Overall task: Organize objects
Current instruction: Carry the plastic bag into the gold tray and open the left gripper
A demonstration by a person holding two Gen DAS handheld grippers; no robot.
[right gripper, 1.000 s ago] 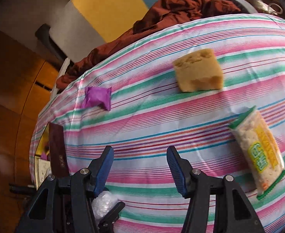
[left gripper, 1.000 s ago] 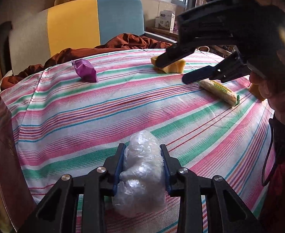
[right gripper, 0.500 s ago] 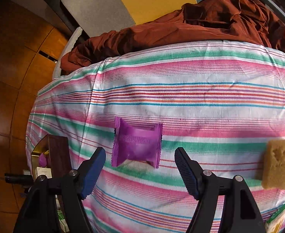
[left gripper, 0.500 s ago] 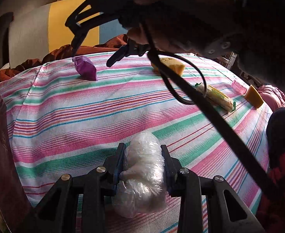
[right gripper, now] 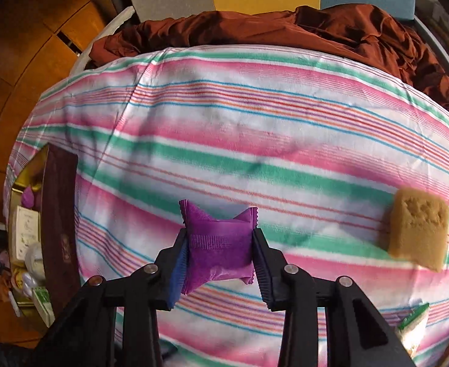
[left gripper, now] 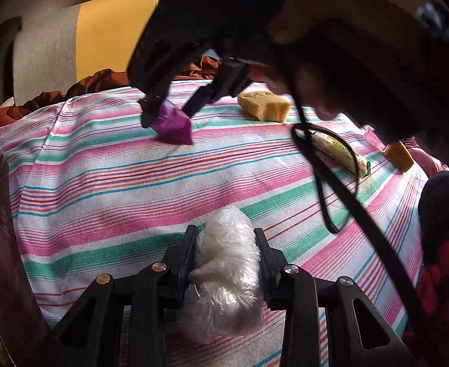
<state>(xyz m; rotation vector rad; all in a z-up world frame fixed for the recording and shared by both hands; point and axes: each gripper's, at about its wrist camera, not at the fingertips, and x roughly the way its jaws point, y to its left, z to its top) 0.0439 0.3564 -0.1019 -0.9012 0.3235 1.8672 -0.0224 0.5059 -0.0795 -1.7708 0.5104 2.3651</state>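
Observation:
My left gripper (left gripper: 226, 244) is shut on a clear plastic-wrapped bundle (left gripper: 227, 272), held low over the striped tablecloth (left gripper: 108, 177). My right gripper (right gripper: 221, 238) is shut on a purple snack packet (right gripper: 219, 250), which is squeezed between the two fingers just above the cloth. In the left wrist view the right gripper (left gripper: 166, 116) shows at the far side of the table with the purple packet (left gripper: 175, 127) at its fingertips. A yellow sponge (right gripper: 417, 232) lies to the right, and it also shows in the left wrist view (left gripper: 264, 105).
A cracker packet (left gripper: 340, 153) lies right of centre. A dark box (right gripper: 56, 214) holding small items stands at the table's left edge. Brown cloth (right gripper: 285, 27) is heaped on the chair behind. A black cable (left gripper: 331, 183) hangs from the right gripper across the table.
My right gripper moved left from near the sponge to the purple packet, came down around it and shut on it. My left gripper kept hold of the wrapped bundle.

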